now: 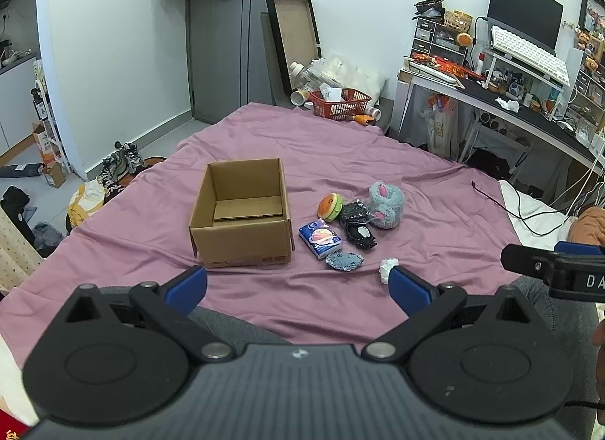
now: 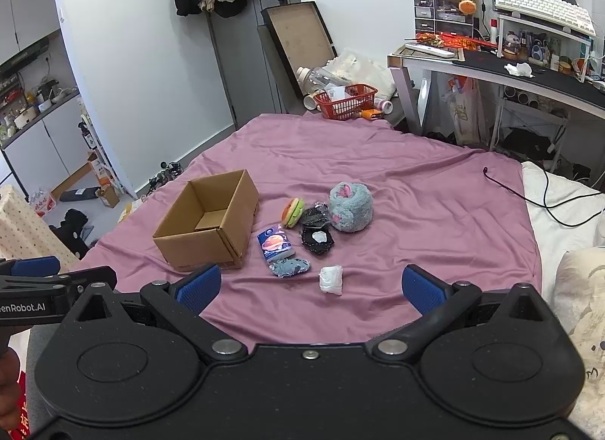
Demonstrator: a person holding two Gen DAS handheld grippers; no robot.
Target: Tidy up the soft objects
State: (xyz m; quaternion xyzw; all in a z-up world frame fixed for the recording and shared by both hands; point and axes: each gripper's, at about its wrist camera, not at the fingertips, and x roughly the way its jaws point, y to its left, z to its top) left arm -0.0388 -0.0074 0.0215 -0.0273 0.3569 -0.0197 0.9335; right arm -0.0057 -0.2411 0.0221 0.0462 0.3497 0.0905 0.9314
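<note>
Nothing is held: the left gripper (image 1: 297,288) and the right gripper (image 2: 312,288) both stand with fingers spread wide, hovering low over the near edge of the purple bedsheet (image 1: 397,175). The cardboard box (image 1: 242,213) sits open-topped and appears empty but for a loose flap on its floor. The soft things lie in a cluster just to its right: a burger toy (image 1: 330,206), a grey plush (image 1: 385,203), two black pouches (image 1: 357,226), a tissue pack (image 1: 320,238), a blue knitted pad (image 1: 344,261) and a white wad (image 2: 331,279), some touching one another. Task judged as not yet begun. Recommended approach: take the white wad first, as it lies nearest and apart from the rest; come down from above with fingers straddling it, close gently, since it will compress. Avoid snagging the sheet, then lift clear of the box wall before release.
</note>
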